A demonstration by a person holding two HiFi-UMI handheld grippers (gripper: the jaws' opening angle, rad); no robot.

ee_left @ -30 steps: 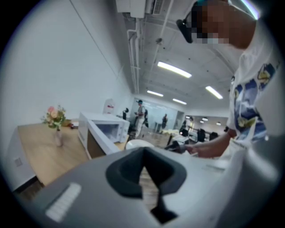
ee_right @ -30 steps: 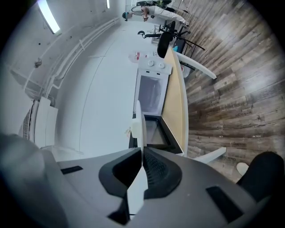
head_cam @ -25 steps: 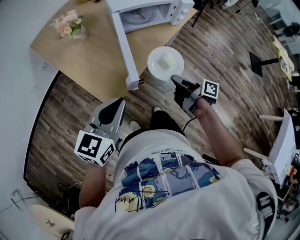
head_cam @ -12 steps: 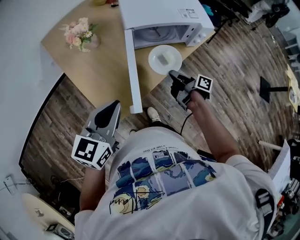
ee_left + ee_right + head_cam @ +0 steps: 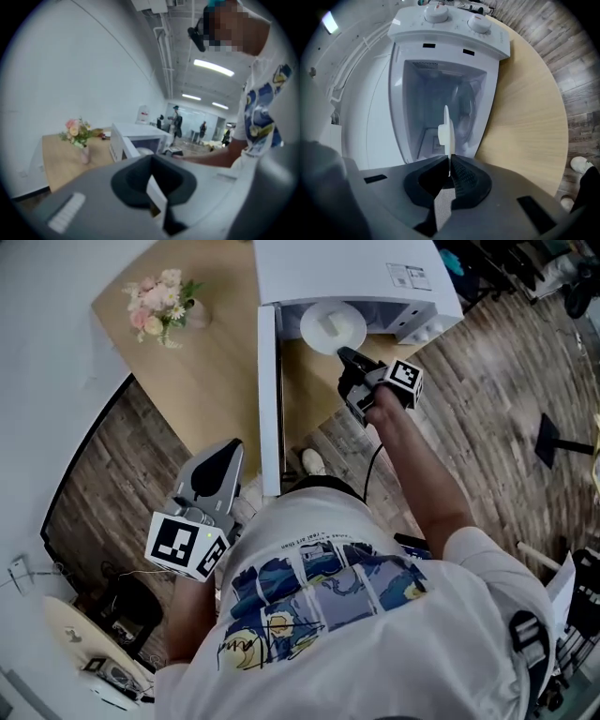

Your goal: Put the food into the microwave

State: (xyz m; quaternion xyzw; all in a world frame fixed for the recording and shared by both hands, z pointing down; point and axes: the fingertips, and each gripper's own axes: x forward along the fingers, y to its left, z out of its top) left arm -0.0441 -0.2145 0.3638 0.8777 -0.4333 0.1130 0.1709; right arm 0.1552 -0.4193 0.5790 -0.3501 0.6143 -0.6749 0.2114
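My right gripper (image 5: 348,364) pinches the plate (image 5: 334,313) by its near rim, food (image 5: 330,326) aboard, at the microwave (image 5: 347,273) mouth. Gripped at one edge, it could sag and spill. My left gripper (image 5: 217,467) hangs closed, empty.

The microwave (image 5: 347,268) runs off the top edge of the head view, so its back is cut away. Its roof hides nearly all of the inside, and the far rim of the plate (image 5: 333,326) slips under it. The food (image 5: 330,322) is a pale lump, too small to tell what kind (the right gripper view shows only a bit of it beside the plate's thin edge). There, the plate's lower rim is tucked away between the jaws of the right gripper (image 5: 449,159). A shoe (image 5: 309,462) is half hidden by the person's shirt (image 5: 356,615). The far people (image 5: 177,123) in the left gripper view are tiny and fuzzy.
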